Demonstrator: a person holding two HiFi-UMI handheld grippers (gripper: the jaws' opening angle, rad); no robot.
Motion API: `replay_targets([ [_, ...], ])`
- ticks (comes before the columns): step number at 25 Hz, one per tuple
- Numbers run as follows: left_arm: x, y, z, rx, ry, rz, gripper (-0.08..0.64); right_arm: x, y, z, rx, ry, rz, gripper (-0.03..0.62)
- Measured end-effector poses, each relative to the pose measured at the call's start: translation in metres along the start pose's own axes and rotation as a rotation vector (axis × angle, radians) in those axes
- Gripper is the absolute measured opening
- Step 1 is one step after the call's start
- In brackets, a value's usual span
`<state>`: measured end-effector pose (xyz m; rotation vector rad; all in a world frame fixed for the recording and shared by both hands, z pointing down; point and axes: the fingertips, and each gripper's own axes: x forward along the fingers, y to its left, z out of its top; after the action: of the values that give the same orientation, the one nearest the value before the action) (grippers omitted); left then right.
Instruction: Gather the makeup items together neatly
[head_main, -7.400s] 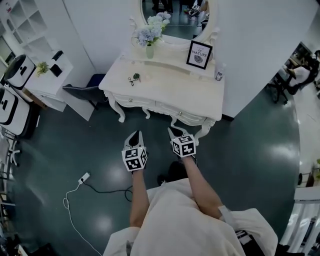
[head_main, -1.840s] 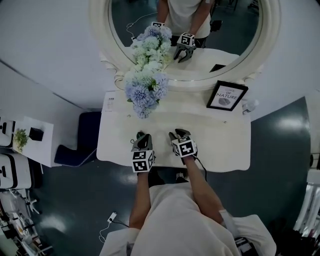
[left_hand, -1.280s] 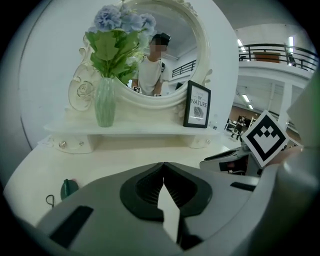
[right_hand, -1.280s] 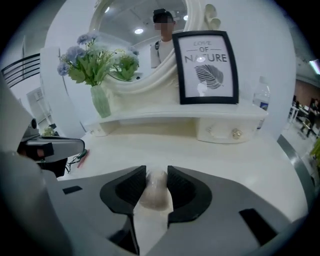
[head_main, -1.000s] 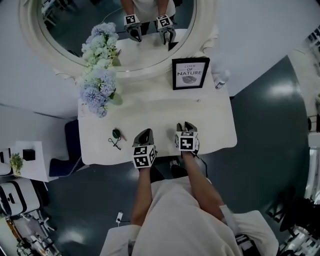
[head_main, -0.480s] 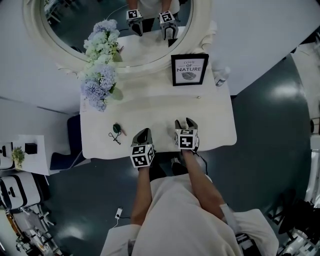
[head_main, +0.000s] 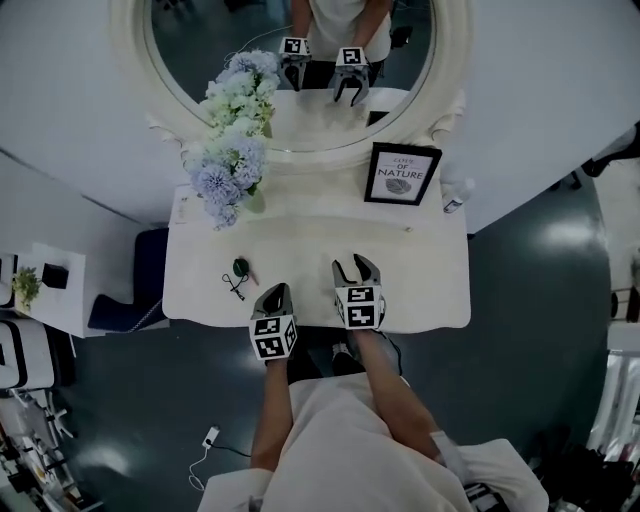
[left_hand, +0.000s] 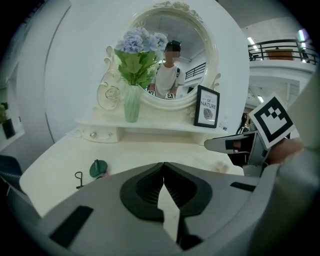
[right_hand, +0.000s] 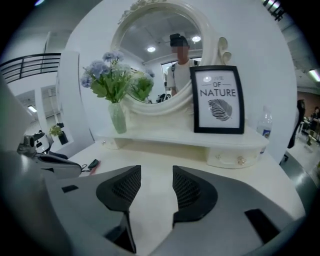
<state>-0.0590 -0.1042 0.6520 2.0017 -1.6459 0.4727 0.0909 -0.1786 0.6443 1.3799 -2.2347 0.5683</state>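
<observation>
Opening wide on the right: the right gripper (head_main: 356, 268) has just been spreading its jaws, and they now stand well apart over the cream-white dressing table (head_main: 420, 285) with nothing between them. Beside it, the left gripper (head_main: 277, 292) hangs at the table's front edge, jaws pressed together and equally empty. Compared with a second ago, both grippers have edged toward nine o'clock along that front edge, which brings them nearer the work.

The work lies at about ten o'clock from the left gripper. It is a small dark green round makeup item (head_main: 239, 267) with a black wire-looped tool (head_main: 231, 287), likely an eyelash curler, just beside it. A sliver of pink next to them is too small to name. Well apart, at two o'clock from the right gripper, a small clear bottle (head_main: 455, 197) stands near the black-framed print (head_main: 403, 174) at the back.

Nothing looks gathered yet, and every item sits untouched. The parted right jaws suggest a first pick is coming. The left gripper is closer to the green cluster, though, and would have to open before it could help.
</observation>
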Motion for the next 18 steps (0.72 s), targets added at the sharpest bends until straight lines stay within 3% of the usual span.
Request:
replay_targets([
  [6, -0.017, 0.040, 0.002, -0.045, -0.018, 0.043, 0.015, 0.021, 0.062, 0.000, -0.034, 0.044, 0.138, 0.219],
  [18, -0.032, 0.135, 0.007, -0.109, -0.024, 0.126, 0.015, 0.078, 0.160, 0.010, -0.094, 0.105, 0.289, 0.202],
])
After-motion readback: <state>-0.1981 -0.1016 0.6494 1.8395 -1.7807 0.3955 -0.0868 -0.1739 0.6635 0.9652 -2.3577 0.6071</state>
